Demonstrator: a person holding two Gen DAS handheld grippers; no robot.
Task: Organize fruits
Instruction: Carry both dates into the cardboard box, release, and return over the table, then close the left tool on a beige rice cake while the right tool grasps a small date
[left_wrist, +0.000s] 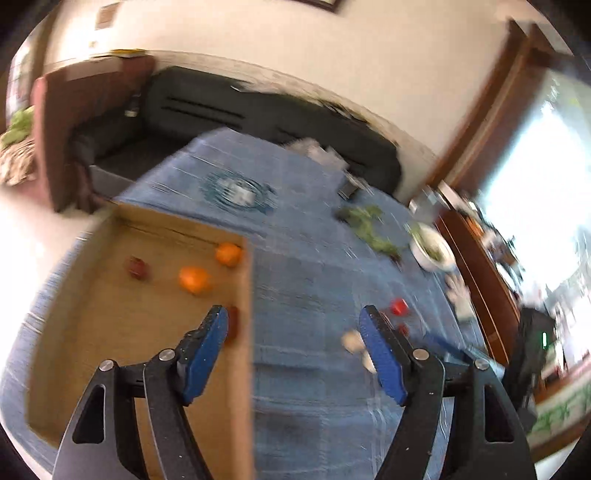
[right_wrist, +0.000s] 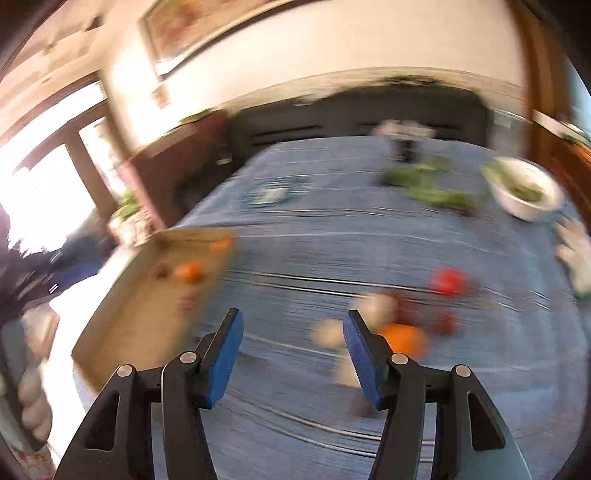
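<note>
A shallow cardboard box (left_wrist: 110, 332) lies on the blue tablecloth and holds two oranges (left_wrist: 194, 279), a dark red fruit (left_wrist: 137, 267) and another red fruit partly hidden behind my finger. My left gripper (left_wrist: 293, 326) is open and empty above the box's right wall. Loose on the cloth are a red fruit (right_wrist: 447, 281), an orange (right_wrist: 404, 339), dark red fruits (right_wrist: 445, 321) and pale round pieces (right_wrist: 373, 306). My right gripper (right_wrist: 291, 328) is open and empty, just left of this pile. Both views are blurred.
A white bowl of greens (right_wrist: 524, 192) and loose leafy greens (right_wrist: 428, 184) lie at the far right of the table (right_wrist: 295, 258). A dark sofa (left_wrist: 229, 110) stands behind the table. A wooden cabinet (left_wrist: 480, 266) runs along the right edge.
</note>
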